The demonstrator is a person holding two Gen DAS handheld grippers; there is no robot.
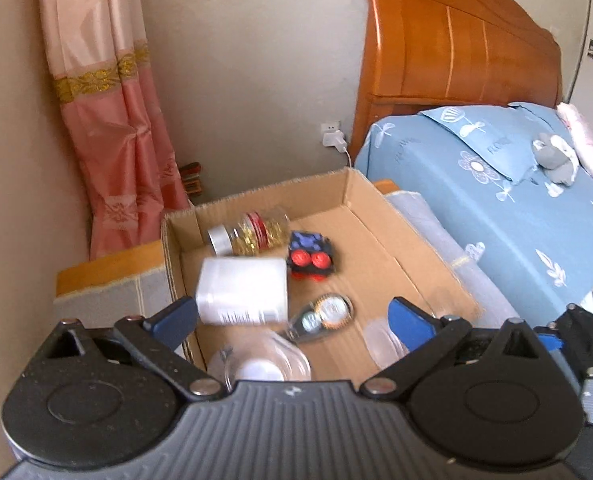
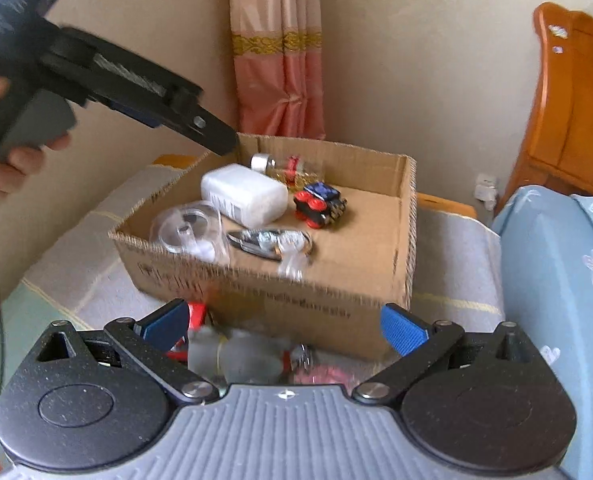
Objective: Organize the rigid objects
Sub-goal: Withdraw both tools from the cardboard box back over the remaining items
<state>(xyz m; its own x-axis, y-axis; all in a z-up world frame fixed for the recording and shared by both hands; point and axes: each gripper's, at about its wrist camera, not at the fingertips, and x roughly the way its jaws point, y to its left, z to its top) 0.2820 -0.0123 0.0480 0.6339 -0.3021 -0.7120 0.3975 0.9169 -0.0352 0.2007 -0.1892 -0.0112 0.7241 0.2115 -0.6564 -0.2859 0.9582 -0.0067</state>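
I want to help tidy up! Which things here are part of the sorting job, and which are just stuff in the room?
Part of the job:
cardboard box
white bottle
toy car
glitter jar
keyring
clear cup
frosted bottle, outside the box
left gripper and right gripper, both open

Just lying about:
curtain
bed
charger

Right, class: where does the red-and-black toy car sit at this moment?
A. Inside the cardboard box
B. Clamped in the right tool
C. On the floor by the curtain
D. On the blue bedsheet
A: the toy car rests on the floor of the box, beside the white bottle; the right tool is open, outside the box.
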